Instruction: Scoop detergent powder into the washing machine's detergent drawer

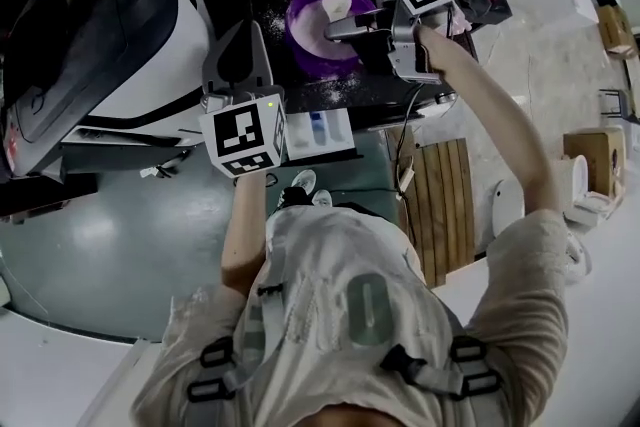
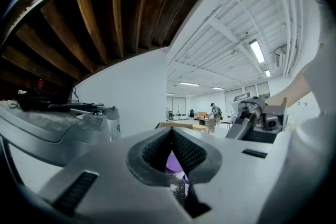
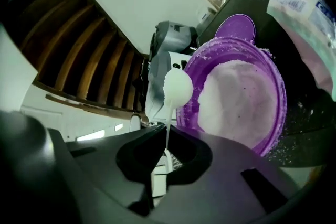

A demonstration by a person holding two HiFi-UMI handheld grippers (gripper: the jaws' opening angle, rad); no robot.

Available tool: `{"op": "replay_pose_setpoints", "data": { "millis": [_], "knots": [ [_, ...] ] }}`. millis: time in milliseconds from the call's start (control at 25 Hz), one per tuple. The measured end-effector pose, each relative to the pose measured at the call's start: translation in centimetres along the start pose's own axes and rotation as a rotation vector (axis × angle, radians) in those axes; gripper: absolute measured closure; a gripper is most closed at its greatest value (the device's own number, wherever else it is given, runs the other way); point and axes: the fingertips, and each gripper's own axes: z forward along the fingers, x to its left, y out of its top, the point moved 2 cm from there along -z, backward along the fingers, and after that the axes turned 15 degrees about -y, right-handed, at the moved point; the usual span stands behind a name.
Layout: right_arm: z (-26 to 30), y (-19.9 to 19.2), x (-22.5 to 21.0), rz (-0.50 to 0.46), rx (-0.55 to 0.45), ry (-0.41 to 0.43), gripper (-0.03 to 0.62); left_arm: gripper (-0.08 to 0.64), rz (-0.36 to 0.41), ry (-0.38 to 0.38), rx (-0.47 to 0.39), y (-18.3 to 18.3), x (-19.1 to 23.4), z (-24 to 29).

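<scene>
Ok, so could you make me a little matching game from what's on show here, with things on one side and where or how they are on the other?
Things:
1. purple bowl
2. white spoon
3. purple lid
4. left gripper

States:
a. clamped by its handle in the right gripper
b. shut, with nothing between its jaws
c. holds a heap of white powder
d. lies on the dark counter beside the bowl

Pairs: 1-c, 2-a, 3-d, 4-b
</scene>
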Motion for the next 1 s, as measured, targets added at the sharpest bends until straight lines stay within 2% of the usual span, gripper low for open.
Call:
{"op": "replay_pose_setpoints", "data": {
  "millis": [200, 480, 640, 1000],
  "knots": [
    [-0.5, 0.1, 0.9, 0.082, -0.136, 0.135, 0.586, 0.54, 0.004, -0.039, -0.001, -0.3, -1.2, 0.5],
    [-1.0, 0.2, 1.0, 0.144, -0.285, 0.192, 0.586, 0.541, 0.008, -0.079, -0.007, -1.8, -2.3, 1.0],
    [-1.0, -1.3, 0.6, 0.187, -0.309, 0.22, 0.586, 0.541, 0.008, -0.092, -0.001, -2.3, -3.1, 0.5],
    [-0.7, -3.5, 0.2, 0.197, -0.346, 0.244, 0.586, 0.541, 0.045, -0.124, 0.017, -3.8, -4.0, -0.8]
  ]
}}
